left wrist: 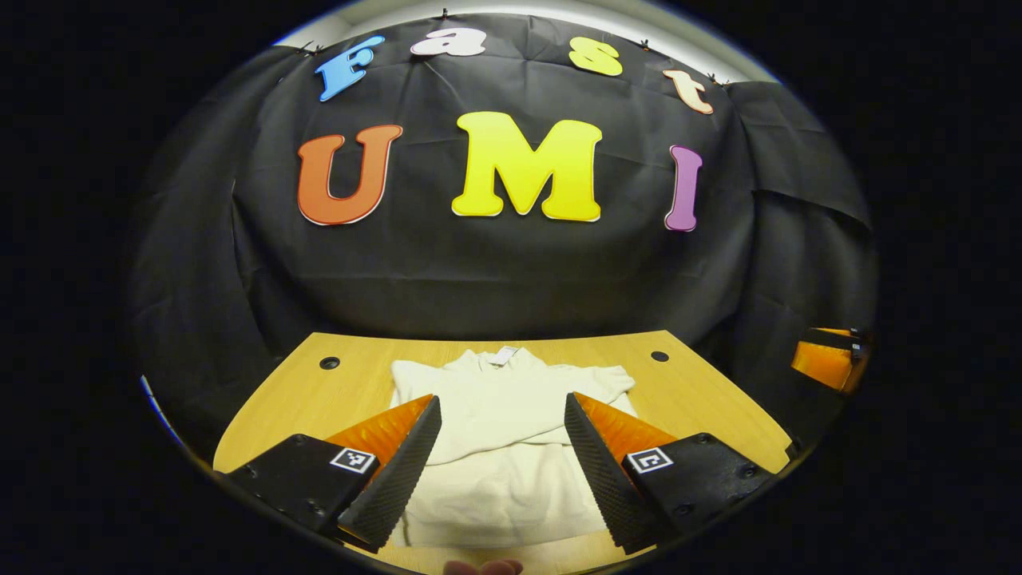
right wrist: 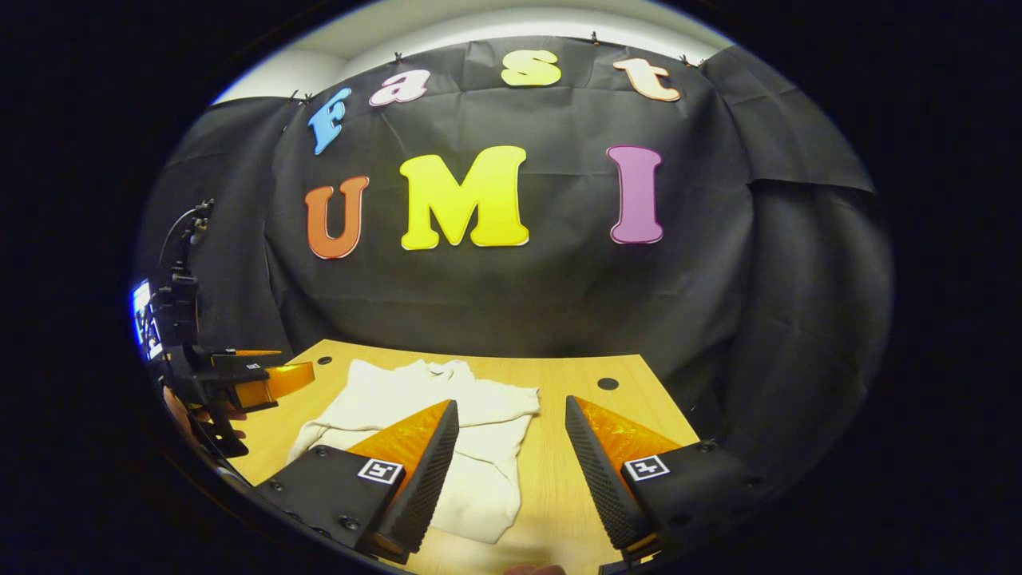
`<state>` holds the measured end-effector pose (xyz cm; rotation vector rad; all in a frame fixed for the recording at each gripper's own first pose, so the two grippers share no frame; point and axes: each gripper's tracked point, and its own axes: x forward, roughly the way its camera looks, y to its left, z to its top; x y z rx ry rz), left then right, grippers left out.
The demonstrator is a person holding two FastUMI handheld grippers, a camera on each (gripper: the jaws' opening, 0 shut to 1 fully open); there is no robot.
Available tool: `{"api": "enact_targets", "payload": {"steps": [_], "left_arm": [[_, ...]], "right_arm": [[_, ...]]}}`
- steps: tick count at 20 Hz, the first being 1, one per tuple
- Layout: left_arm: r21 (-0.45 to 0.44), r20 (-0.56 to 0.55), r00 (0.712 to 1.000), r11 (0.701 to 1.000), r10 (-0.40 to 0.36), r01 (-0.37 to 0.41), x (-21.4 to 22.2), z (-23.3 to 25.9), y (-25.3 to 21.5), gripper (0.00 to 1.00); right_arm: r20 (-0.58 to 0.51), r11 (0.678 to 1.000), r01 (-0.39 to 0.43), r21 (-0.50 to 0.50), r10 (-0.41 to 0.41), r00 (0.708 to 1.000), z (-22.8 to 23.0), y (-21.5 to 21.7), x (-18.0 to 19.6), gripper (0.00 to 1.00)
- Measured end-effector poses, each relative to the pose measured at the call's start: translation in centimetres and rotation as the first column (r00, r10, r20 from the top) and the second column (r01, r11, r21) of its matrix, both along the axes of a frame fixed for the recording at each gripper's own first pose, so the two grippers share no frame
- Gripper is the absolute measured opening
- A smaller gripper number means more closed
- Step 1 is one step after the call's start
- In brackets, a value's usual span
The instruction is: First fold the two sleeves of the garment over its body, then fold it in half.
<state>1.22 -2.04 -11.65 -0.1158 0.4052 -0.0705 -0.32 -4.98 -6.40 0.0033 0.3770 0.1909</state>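
Note:
A white garment [left wrist: 511,447] lies flat on the wooden table [left wrist: 711,407], collar at the far side, with both sleeves lying across its body. My left gripper [left wrist: 501,399] hovers open over the garment's middle, nothing between its fingers. In the right gripper view the garment [right wrist: 495,479] lies left of centre. My right gripper [right wrist: 511,402] stands open above the garment's right edge and the bare table [right wrist: 559,487], holding nothing. The left gripper [right wrist: 263,382] shows at the far left of that view, held by a hand. The right gripper [left wrist: 830,359] shows at the far right of the left gripper view.
Two round holes [left wrist: 329,362] [left wrist: 659,356] sit near the table's far corners. The black cloth wall rises just behind the table's far edge. Bare wood lies on both sides of the garment. A fingertip [left wrist: 483,567] shows at the bottom edge.

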Motion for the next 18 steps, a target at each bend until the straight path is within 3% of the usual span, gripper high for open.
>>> {"api": "enact_targets", "payload": {"steps": [6, 13, 18], "left_arm": [[0.012, -0.055, 0.998, 1.000, 0.011, -0.010, -2.8, -2.1, 1.8, 0.98], [0.028, -0.157, 0.988, 1.000, 0.006, -0.001, -5.8, -5.6, 4.3, 0.99], [-0.026, -0.298, 0.954, 0.999, -0.039, 0.033, -8.8, -10.0, 4.0, 0.98]], "right_arm": [[-0.046, 0.999, -0.053, 0.004, 0.054, 0.998, -2.3, 2.5, 0.4, 0.84], [-0.154, 0.996, -0.083, -0.030, 0.077, 0.985, -5.9, 2.2, -0.3, 0.85], [-0.255, 0.994, -0.092, -0.056, 0.074, 0.964, -9.7, 1.0, -1.9, 0.84]]}}
